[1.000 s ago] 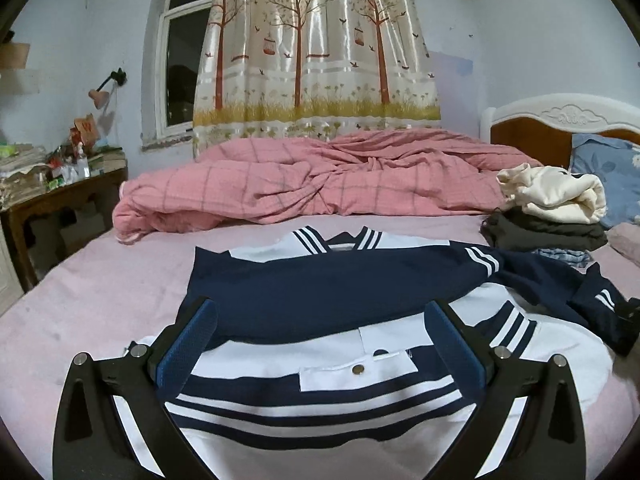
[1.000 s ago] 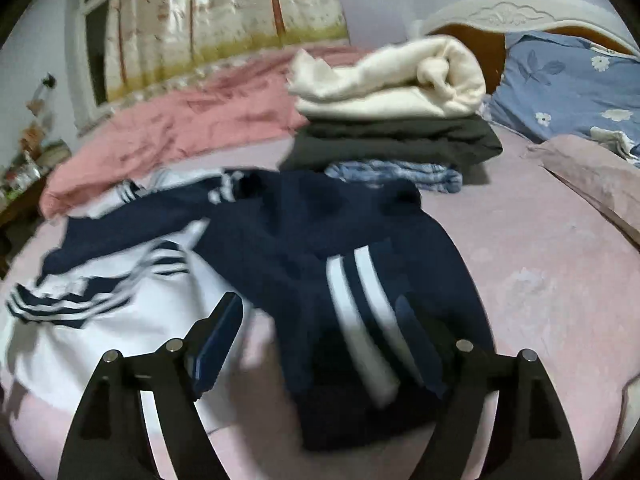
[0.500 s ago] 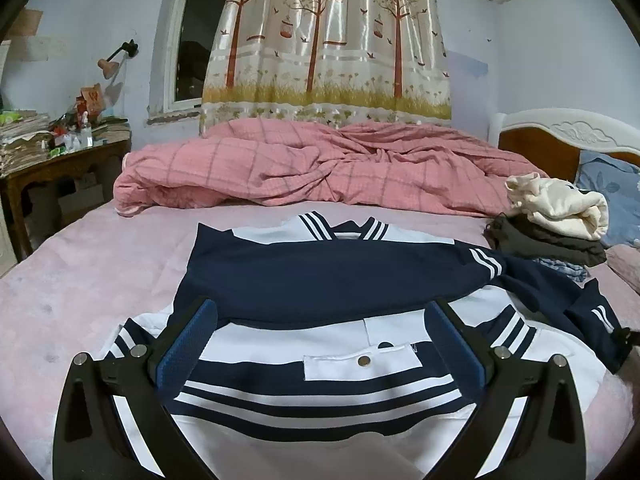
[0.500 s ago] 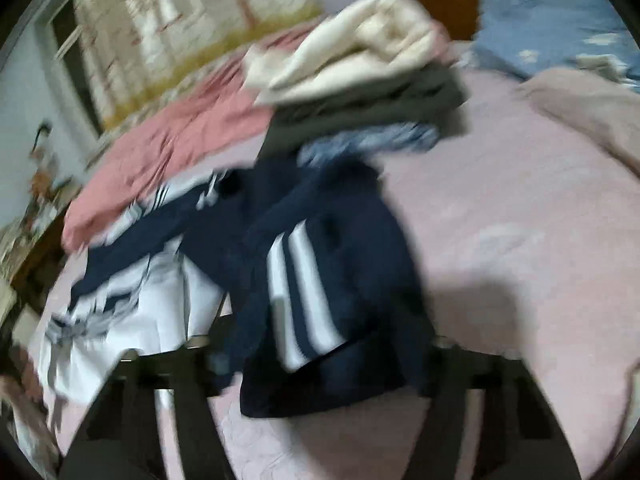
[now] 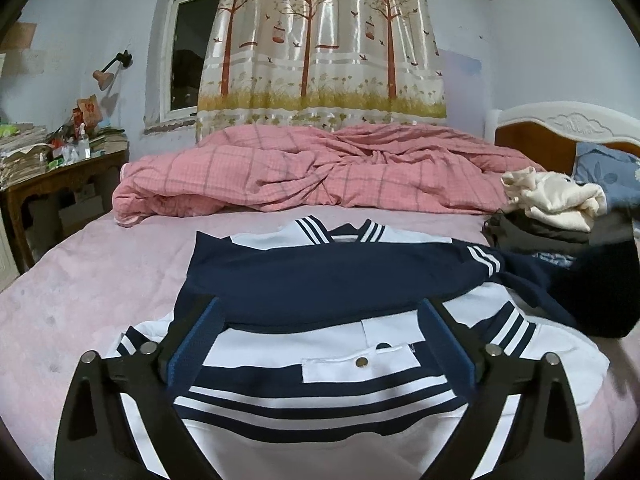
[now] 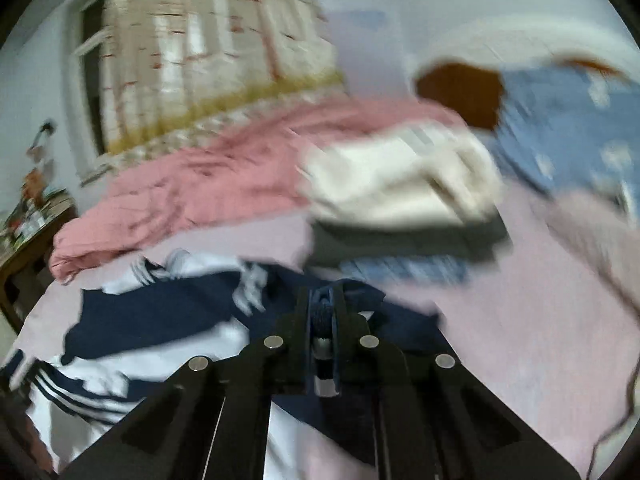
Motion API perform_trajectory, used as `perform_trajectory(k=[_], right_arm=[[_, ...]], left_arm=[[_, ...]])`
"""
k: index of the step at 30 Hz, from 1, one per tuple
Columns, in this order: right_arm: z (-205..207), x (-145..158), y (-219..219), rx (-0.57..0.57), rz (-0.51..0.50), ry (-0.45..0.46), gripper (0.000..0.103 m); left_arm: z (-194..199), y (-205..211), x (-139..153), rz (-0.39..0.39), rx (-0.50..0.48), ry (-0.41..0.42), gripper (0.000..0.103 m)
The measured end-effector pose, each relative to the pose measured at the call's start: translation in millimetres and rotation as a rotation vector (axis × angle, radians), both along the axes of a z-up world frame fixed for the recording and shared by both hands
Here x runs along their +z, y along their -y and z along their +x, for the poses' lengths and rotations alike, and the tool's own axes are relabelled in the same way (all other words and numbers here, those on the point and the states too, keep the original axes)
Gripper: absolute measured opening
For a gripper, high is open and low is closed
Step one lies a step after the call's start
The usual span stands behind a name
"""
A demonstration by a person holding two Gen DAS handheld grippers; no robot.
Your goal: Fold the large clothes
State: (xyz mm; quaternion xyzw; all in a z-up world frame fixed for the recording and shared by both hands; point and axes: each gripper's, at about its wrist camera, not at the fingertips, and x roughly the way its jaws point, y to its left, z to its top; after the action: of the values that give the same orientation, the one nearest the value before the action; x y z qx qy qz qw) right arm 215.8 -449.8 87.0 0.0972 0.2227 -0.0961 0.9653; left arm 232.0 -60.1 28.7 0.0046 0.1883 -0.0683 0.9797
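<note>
One navy sleeve [image 6: 320, 312] sits pinched inside the right hand-held gripper [image 6: 321, 300].

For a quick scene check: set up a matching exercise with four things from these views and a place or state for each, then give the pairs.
Things:
1. left tool
2. right tool
3. cream garment
4. pink quilt

Places or states:
A. bunched along the far side of the bed
B. shut on the navy sleeve
C. open above the striped jacket
D. on top of the folded pile

Pairs: 1-C, 2-B, 3-D, 4-A
</note>
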Motion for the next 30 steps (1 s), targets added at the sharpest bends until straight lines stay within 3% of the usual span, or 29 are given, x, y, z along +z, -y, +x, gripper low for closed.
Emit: perform_trajectory(k=[3,6,8,14,15,16,17,18,19,21,22,26,28,30], right_arm=[[17.1,44.7,-60.0,0.133,-0.043,0.054,0.009],[27.5,46.5,-117.5,0.259,-0.031,0.043,0.009],[29.8,27.9,-148.0,0.34,-0.003,0.02,0.009],[38.9,-67.9,-206.4,0.467,0.001,-0.128,0.009],[39.6,-77.7,-209.1,0.477,0.003,-0.147,0.016],[39.4,-81.6,-209.5,0.484,0.003,-0.152,0.023],[35.3,-81.3,-206.8,0.48,-0.005,-0.139,0.05],[27.7,-77.3,-202.8,0.466,-0.019,-0.104,0.082],[18.6,-70.4,-194.1,0.418,-0.036,-0.036,0.09],[2.9,-57.5,-174.7,0.305,-0.073,0.058,0.09],[-0.1,-52.5,-164.0,0.276,-0.075,0.059,0.09],[-8.8,-46.6,-105.6,0.149,0.051,0.073,0.09],[-12.8,-50.0,-73.1,0.092,0.115,0.065,0.09],[-13.6,-56.0,-52.4,0.042,0.148,0.046,0.09]], left_arm=[[1.8,-6.1,2.0,-0.013,0.003,-0.001,0.083],[5.8,-13.9,1.1,-0.032,0.006,-0.024,0.071],[8.9,-21.6,0.1,-0.046,0.017,-0.041,0.065],[16.6,-33.7,-6.3,-0.088,-0.006,-0.097,0.065],[17.8,-33.5,-8.2,-0.099,-0.03,-0.114,0.065],[18.3,-33.0,-10.0,-0.112,-0.05,-0.13,0.069],[18.9,-32.3,-12.2,-0.131,-0.072,-0.151,0.079],[18.8,-31.5,-14.2,-0.156,-0.093,-0.167,0.082],[19.0,-30.5,-16.6,-0.186,-0.121,-0.186,0.083],[22.2,-24.6,-22.9,-0.242,-0.198,-0.247,0.085],[23.1,-21.1,-26.7,-0.27,-0.24,-0.277,0.087],[30.6,-0.6,-47.9,-0.384,-0.389,-0.42,0.089],[31.4,12.1,-53.2,-0.375,-0.41,-0.441,0.091],[34.1,29.8,-55.7,-0.315,-0.394,-0.448,0.093]])
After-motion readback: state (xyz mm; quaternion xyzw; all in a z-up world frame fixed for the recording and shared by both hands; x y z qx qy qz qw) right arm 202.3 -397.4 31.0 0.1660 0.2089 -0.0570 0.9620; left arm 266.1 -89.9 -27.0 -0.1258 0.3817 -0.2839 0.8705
